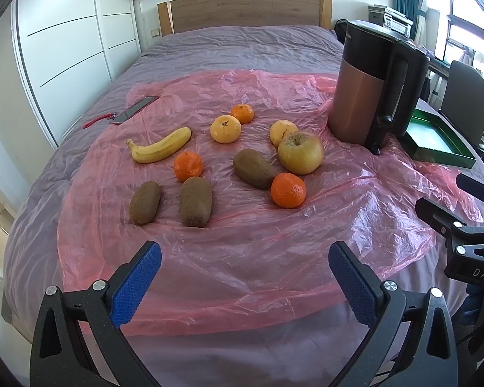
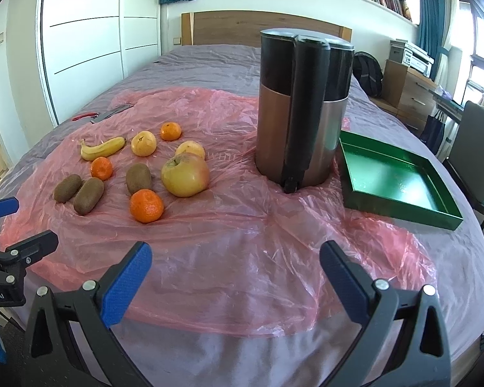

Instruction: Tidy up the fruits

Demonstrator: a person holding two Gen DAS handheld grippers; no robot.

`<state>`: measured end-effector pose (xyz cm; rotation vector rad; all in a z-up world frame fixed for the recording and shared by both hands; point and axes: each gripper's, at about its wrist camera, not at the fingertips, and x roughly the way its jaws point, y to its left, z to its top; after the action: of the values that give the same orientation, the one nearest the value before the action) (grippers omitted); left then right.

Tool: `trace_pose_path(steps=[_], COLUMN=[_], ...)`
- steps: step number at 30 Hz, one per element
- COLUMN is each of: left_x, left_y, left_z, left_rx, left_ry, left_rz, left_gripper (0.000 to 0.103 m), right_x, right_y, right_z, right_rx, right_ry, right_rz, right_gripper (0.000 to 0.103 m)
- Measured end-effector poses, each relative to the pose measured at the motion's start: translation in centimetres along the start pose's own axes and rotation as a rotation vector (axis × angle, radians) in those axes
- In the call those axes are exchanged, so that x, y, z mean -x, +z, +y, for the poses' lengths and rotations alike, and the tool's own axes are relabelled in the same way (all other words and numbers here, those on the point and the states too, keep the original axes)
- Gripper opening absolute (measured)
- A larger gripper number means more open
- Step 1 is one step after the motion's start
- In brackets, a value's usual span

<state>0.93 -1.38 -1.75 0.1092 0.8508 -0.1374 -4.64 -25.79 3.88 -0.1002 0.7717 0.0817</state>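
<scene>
Fruit lies loose on a pink plastic sheet (image 1: 248,251) spread over the bed: a banana (image 1: 159,146), three kiwis such as the nearest one (image 1: 195,201), three tangerines including one (image 1: 288,190) by a yellow-green apple (image 1: 300,152), and two pale yellow fruits (image 1: 226,129). The apple (image 2: 185,174) and banana (image 2: 103,148) also show in the right wrist view. An empty green tray (image 2: 400,180) sits right of a kettle. My left gripper (image 1: 245,274) is open, short of the fruit. My right gripper (image 2: 235,269) is open too, holding nothing.
A tall copper and black kettle (image 2: 301,109) stands between the fruit and the tray. A phone with a red strap (image 1: 134,109) lies at the sheet's far left. A chair (image 2: 474,148) and a desk stand to the right of the bed, a white wardrobe to the left.
</scene>
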Motion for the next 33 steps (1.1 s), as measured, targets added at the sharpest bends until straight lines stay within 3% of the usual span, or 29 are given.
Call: trace_pose_path(steps=[14,19,26,33], left_x=[-0.4,-1.1,-3.9,-9.0], left_y=[0.0,0.1,0.9,2.2], left_z=[1.2,5.6,13.4,15.7], left_rx=[0.008,0.062,0.154,0.128], left_ry=[-0.036,-0.026,0.074,0.086], left_rz=[0.001,0.036,0.093,0.16], left_gripper=[0.102,0.102,0.102,0.102], right_x=[-0.5,-1.7,-5.5,-9.9], right_y=[0.0,0.8,2.7,3.9], right_z=[0.8,3.1,6.7,8.8], right_rx=[-0.005,0.03,0.07,0.072], right_ry=[0.026,0.084,0.146,0.22], right_rz=[-0.005,0.011,0.063,0.132], right_gripper=[0.103,0.103,0.103,0.103])
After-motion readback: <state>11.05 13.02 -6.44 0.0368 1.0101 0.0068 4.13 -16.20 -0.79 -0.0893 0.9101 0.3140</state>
